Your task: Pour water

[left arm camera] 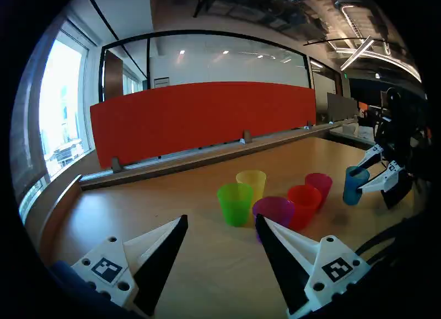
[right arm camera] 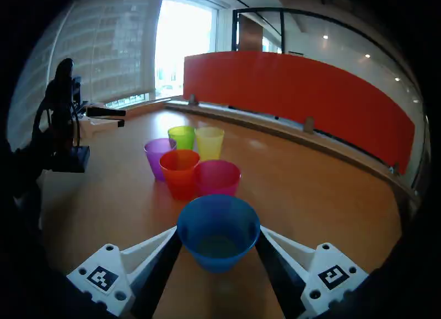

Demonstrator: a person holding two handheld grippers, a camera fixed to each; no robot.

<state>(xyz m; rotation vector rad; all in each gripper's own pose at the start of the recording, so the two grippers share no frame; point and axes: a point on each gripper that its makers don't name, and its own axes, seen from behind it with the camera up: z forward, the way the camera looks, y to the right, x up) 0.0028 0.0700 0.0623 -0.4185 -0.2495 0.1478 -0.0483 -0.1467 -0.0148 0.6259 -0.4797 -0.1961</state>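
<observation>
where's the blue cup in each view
left gripper view: far right, mid-height, the blue cup sits gripped in the right gripper, right of the pink cup.
right gripper view: bottom centre, between that gripper's own fingers, nearest the camera.
shared landmark: the red partition along the far edge of the table.

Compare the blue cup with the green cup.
Colour: the blue cup is blue, the green cup green.
Hold: the blue cup sits between the fingers of the right gripper; the green cup stands free on the table.
Place: the green cup stands in the cluster beside the yellow cup; the blue cup is apart from that cluster.
Both are upright, open-topped and the same tapered shape.
</observation>
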